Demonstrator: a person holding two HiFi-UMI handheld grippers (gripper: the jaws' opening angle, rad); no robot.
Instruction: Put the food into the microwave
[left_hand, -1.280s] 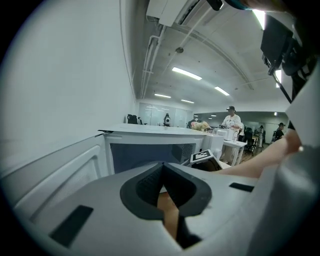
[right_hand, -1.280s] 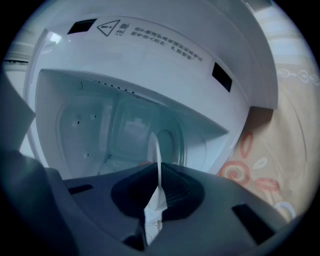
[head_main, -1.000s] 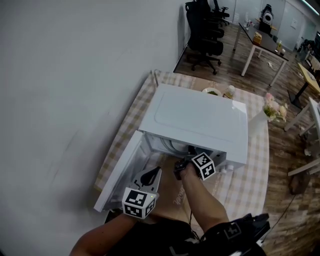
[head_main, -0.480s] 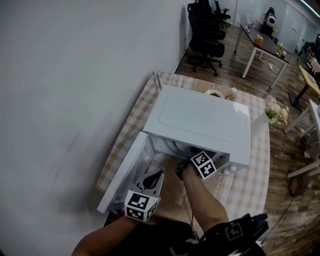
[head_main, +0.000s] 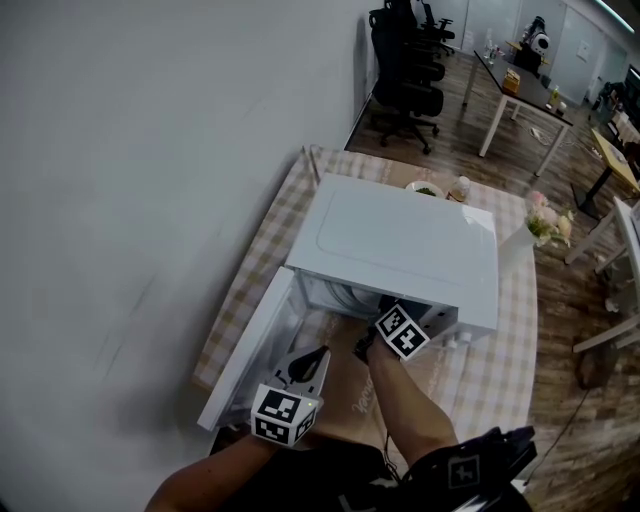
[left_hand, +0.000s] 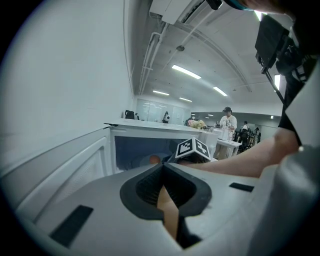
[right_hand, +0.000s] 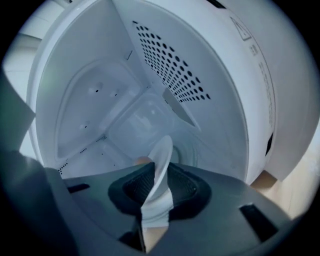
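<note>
Your right gripper (right_hand: 157, 176) was inside the white box-shaped microwave (head_main: 400, 245). Its jaws were opening, still narrow, with the rim of the round white plate (right_hand: 162, 150) standing edge-on between them. A small orange piece of food (left_hand: 155, 160) sat just beyond those jaws, inside the cavity. Your left gripper (left_hand: 162, 187) hung outside, behind and to the left of the right one, beside the open white door (head_main: 245, 345), with its jaws together and empty.

Grey left gripper (head_main: 318, 355), black-and-white marker cubes (head_main: 283, 416), bare forearms (head_main: 405, 400)
</note>
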